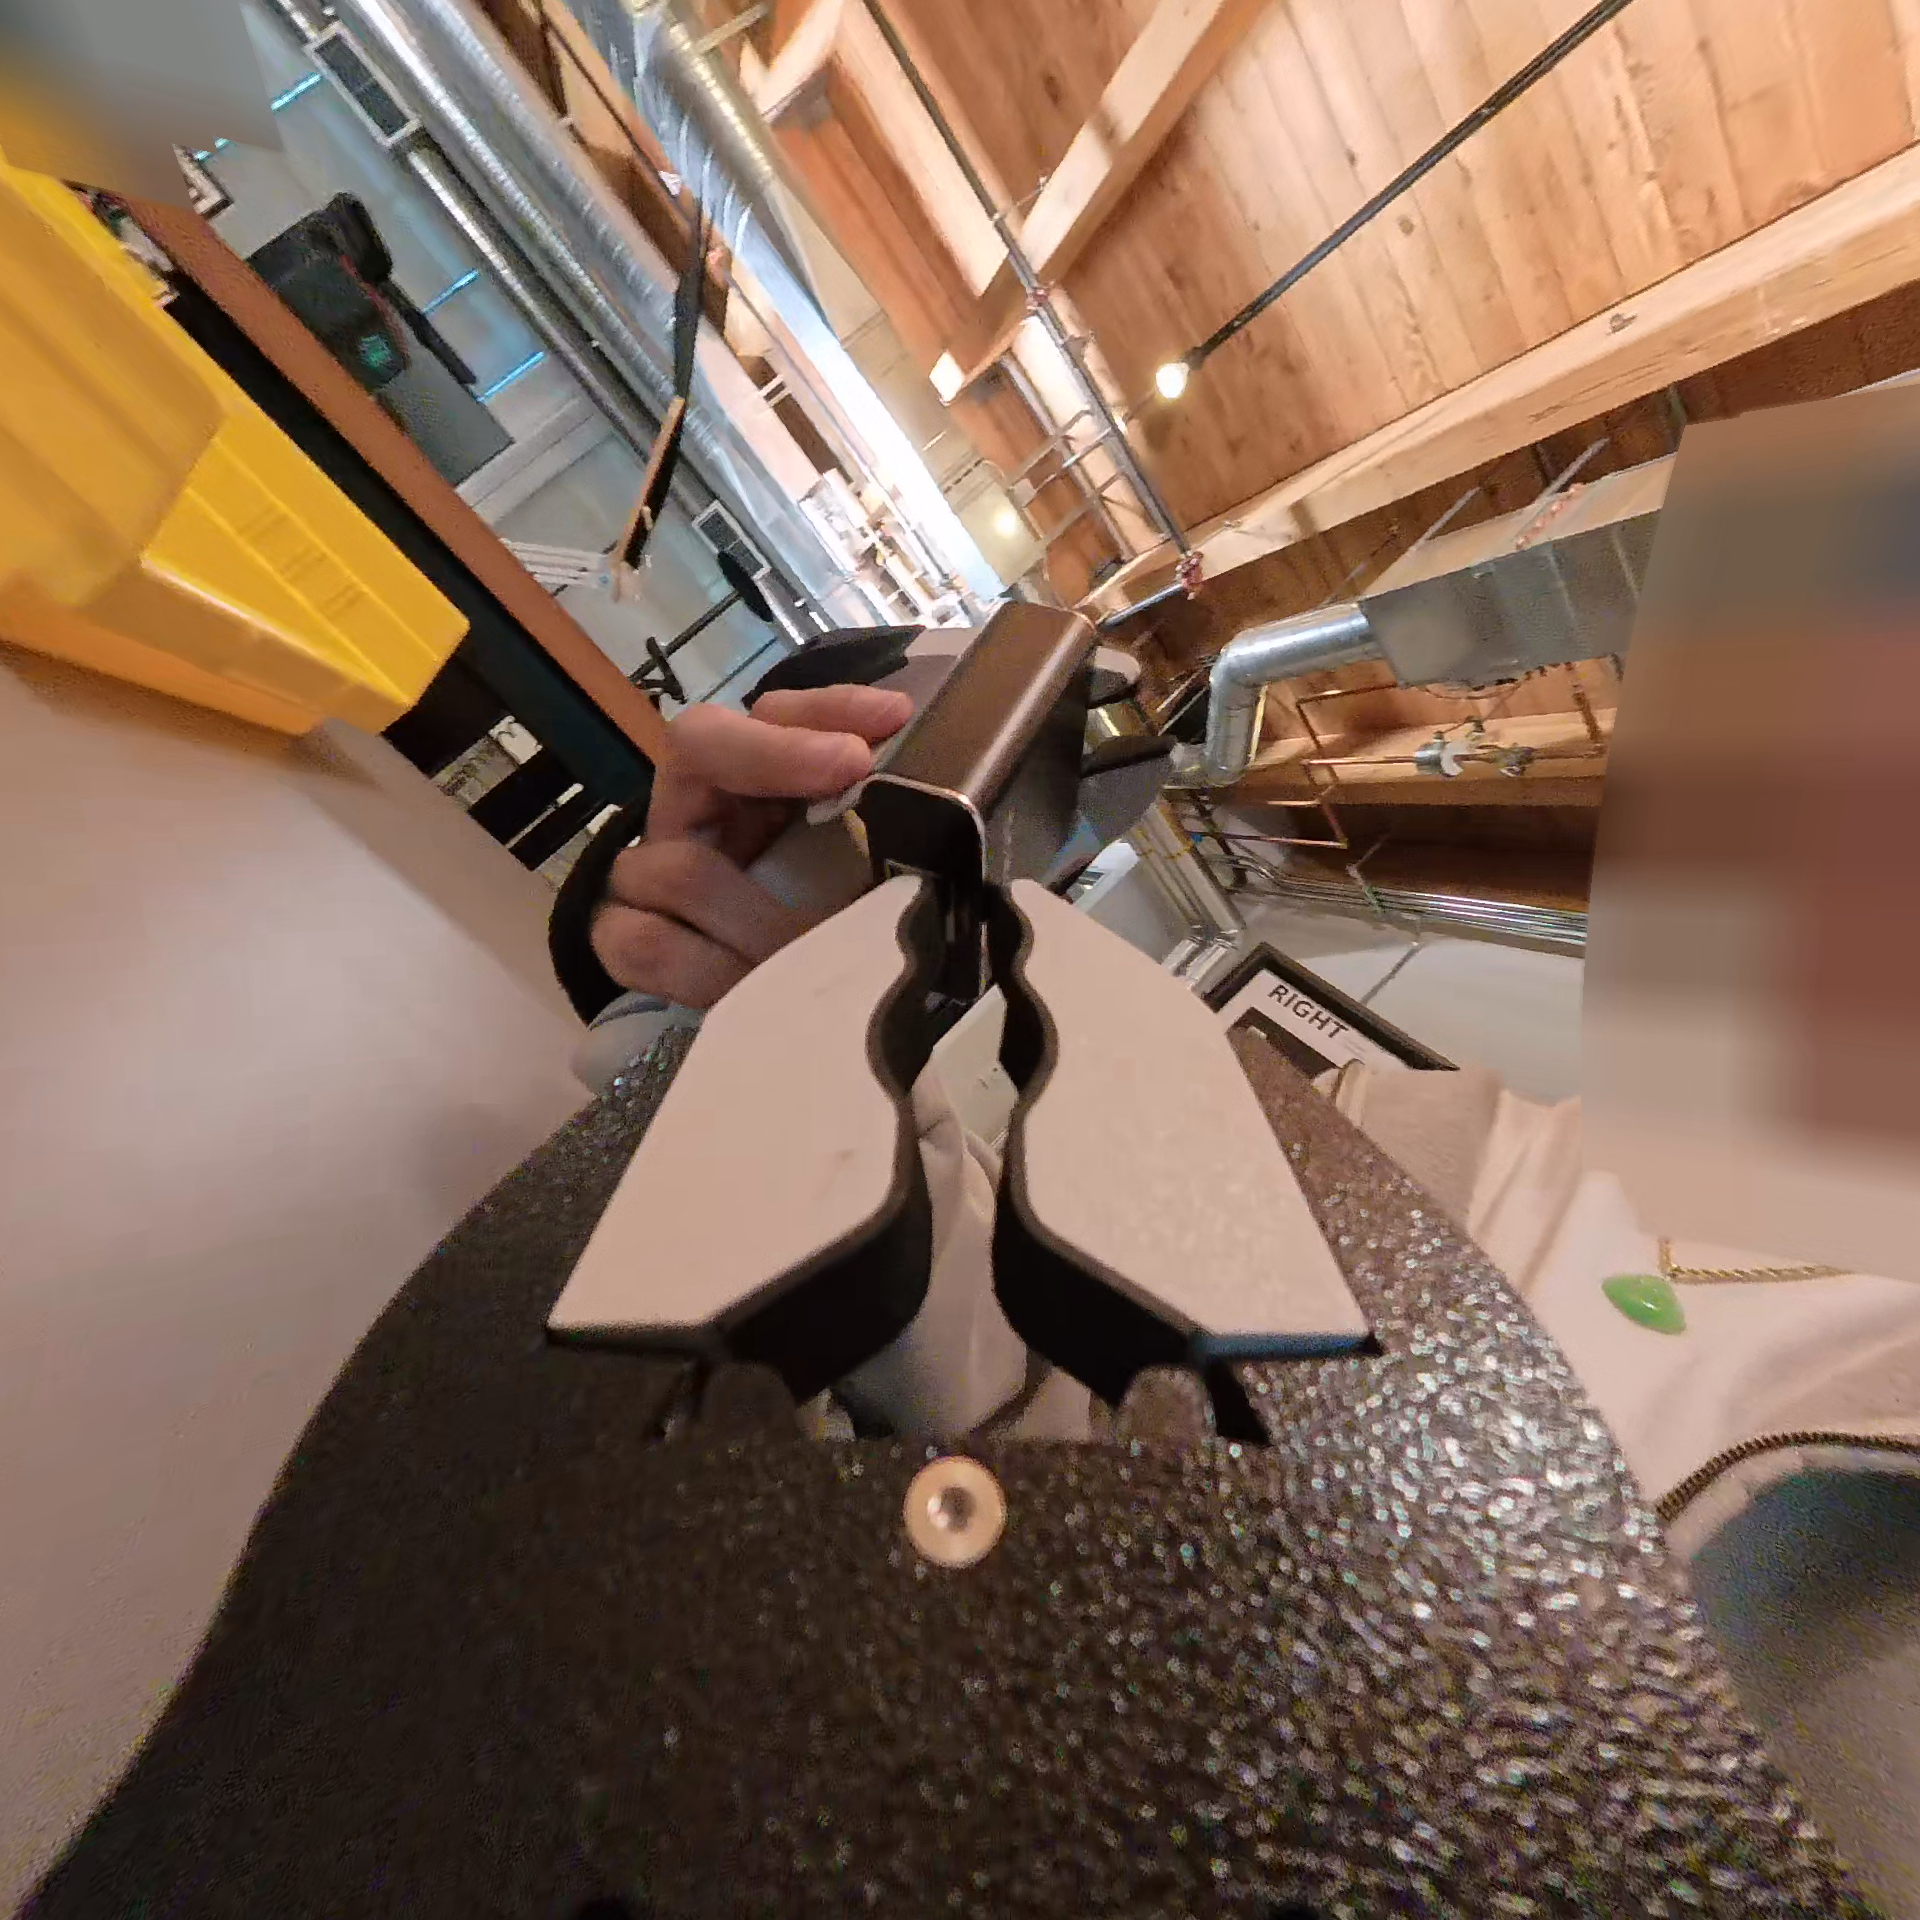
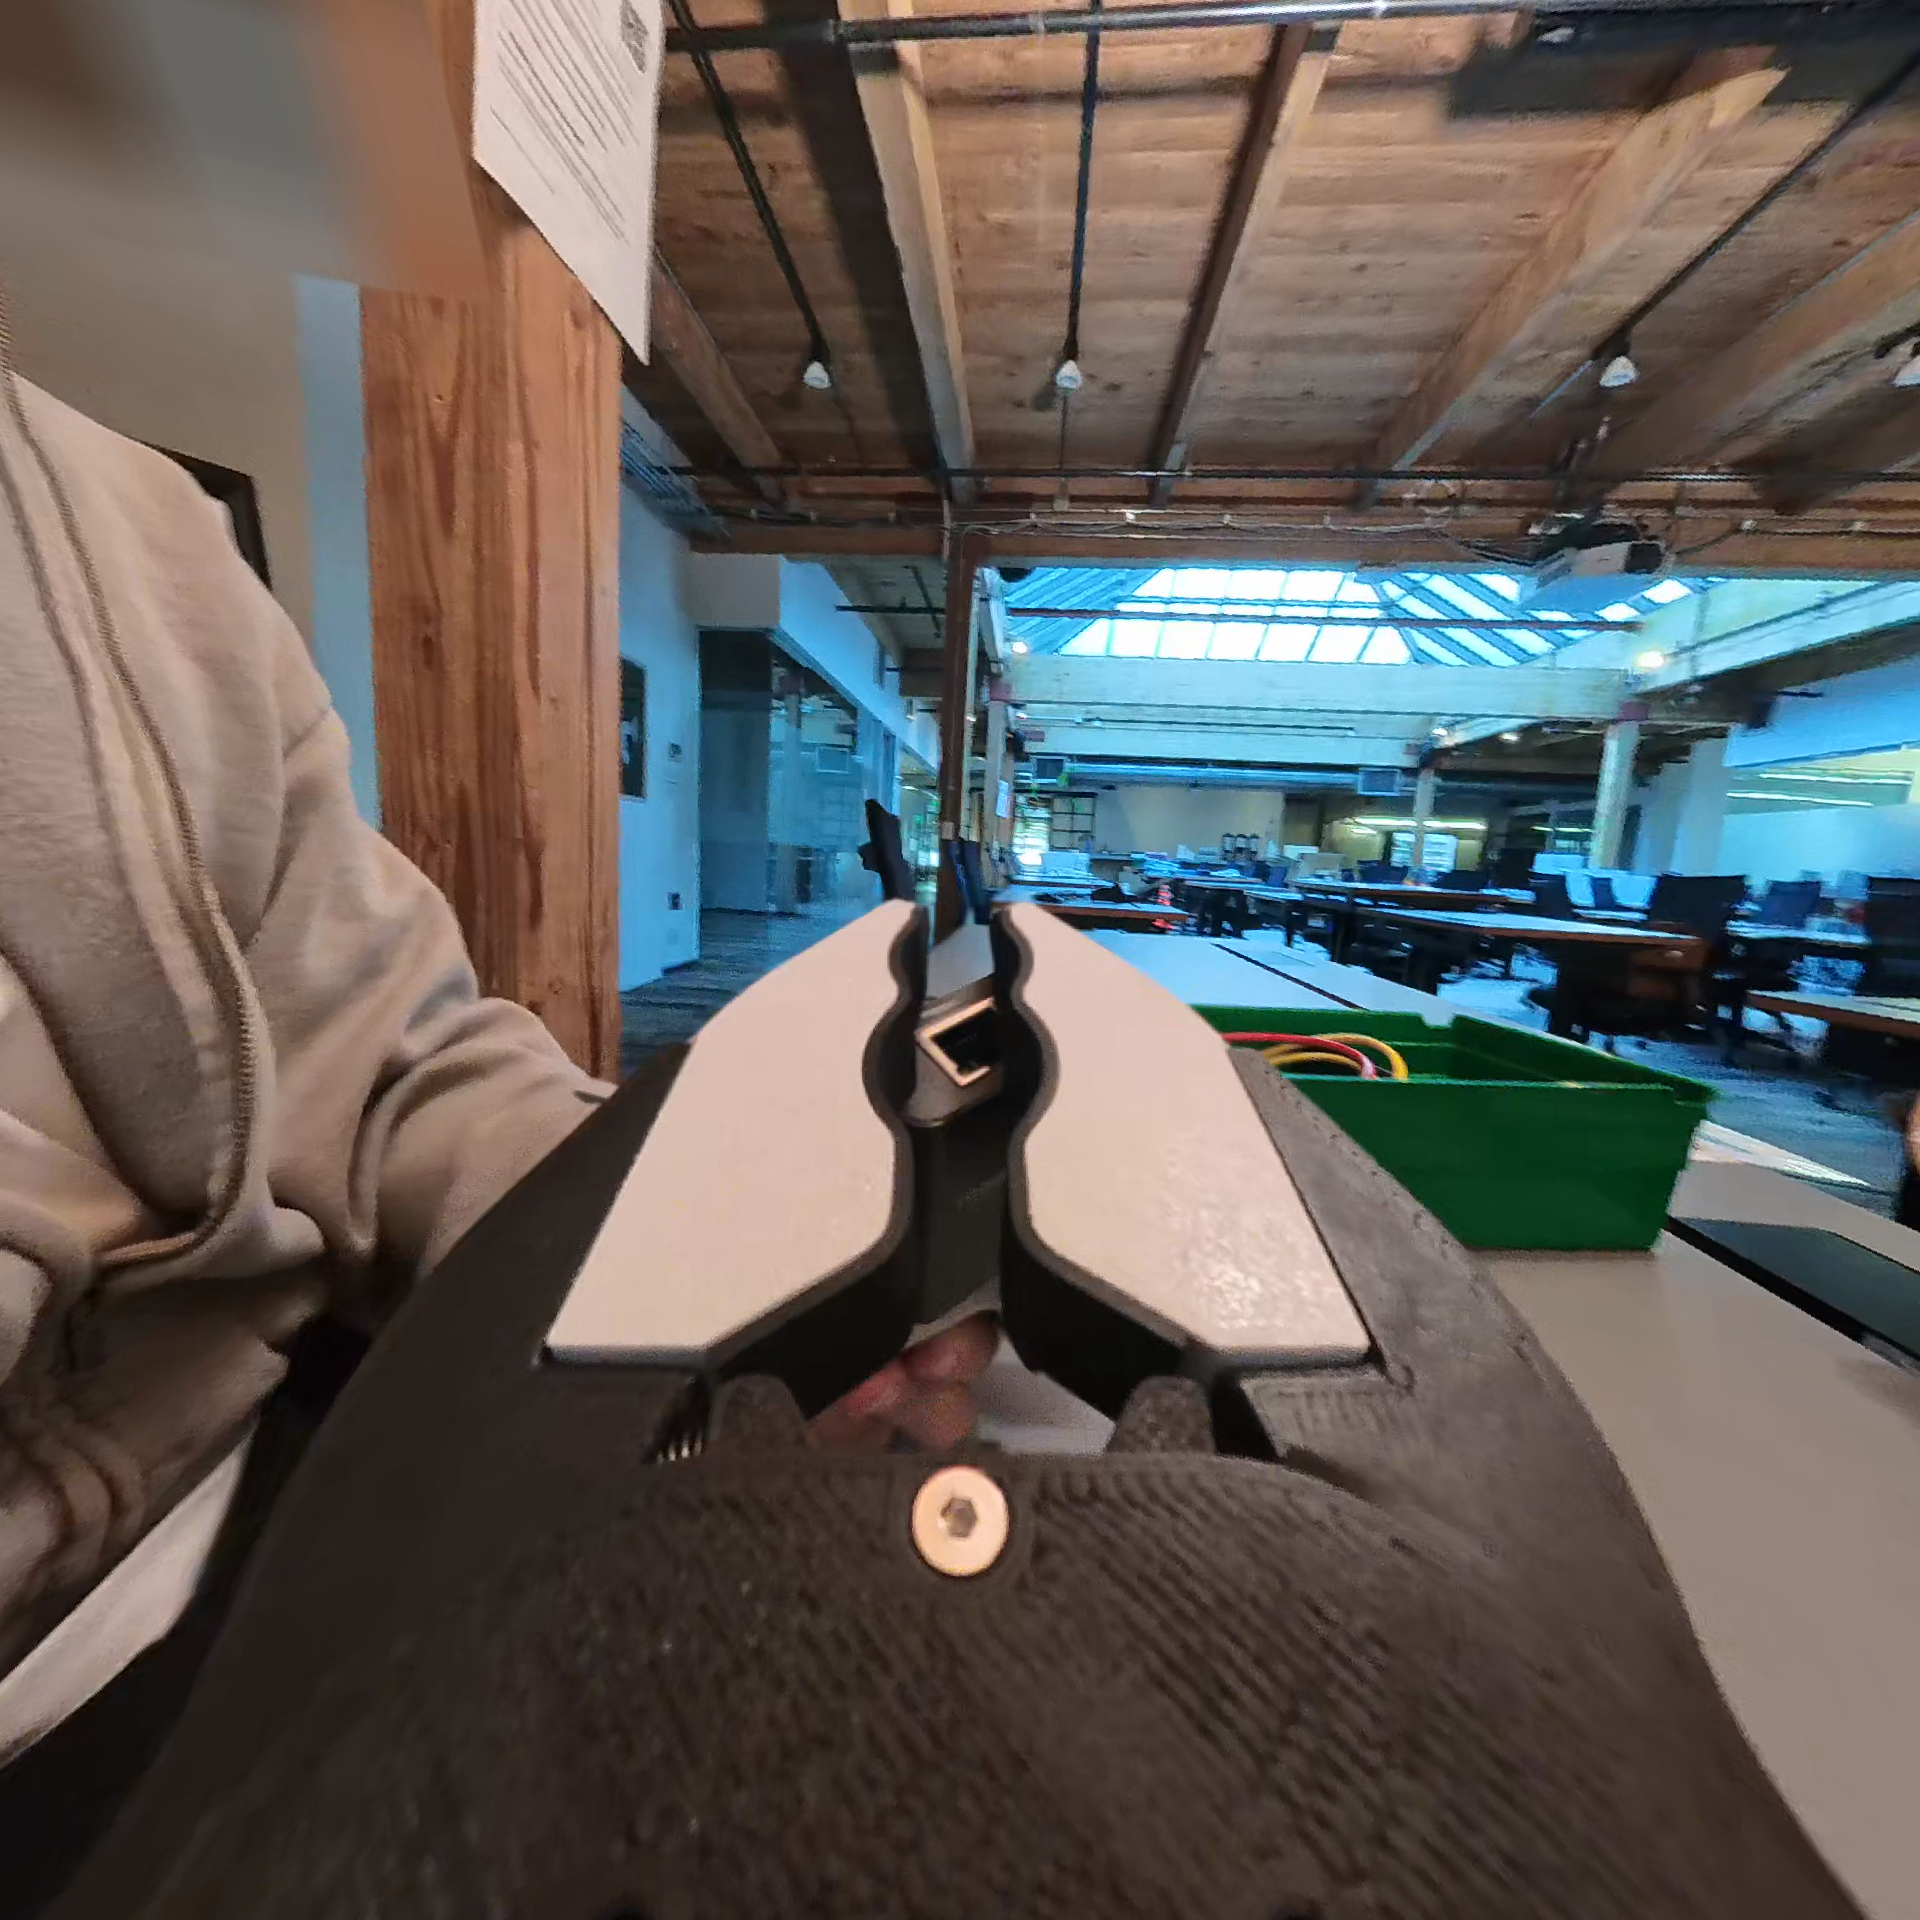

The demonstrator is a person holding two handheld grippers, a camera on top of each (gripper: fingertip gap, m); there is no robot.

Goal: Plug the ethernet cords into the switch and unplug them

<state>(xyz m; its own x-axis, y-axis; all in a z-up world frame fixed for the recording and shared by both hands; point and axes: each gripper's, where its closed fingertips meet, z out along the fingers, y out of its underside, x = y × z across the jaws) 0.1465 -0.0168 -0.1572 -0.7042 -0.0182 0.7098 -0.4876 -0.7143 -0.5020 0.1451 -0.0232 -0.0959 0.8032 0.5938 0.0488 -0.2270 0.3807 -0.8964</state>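
The work was held in the air over the table [image 2: 1714, 1403], between a yellow bin [image 1: 260, 582] on one side and a green bin [image 2: 1486, 1153] holding red and yellow cords [image 2: 1330, 1055] on the other. Neither the switch nor the plug rested on anything, so both grippers had to stay steady against each other.

To my eye the step was the mating of plug and port. It was best done by keeping the left gripper [image 1: 961, 914] in line with the long axis of the switch [image 1: 987, 707] and pushing straight, not at a slant. The right gripper [image 2: 958, 920] only needed to brace against the push. Any twist could have jammed the plug or levered the small switch out of its grip. Unplugging would call for the latch to be pressed before pulling back along the same line.

The left gripper was nearly closed, its tips clamped on a thin dark piece that I took for the plug [image 1: 958, 940]. It sat right at the near end face of the switch. Whether it was fully seated, I could not tell, and its cord was not visible.

The right gripper, carried by a hand [image 1: 727, 831], was clenched on the switch [image 2: 956, 1060], which sat between the notched pads with its open port facing the camera.
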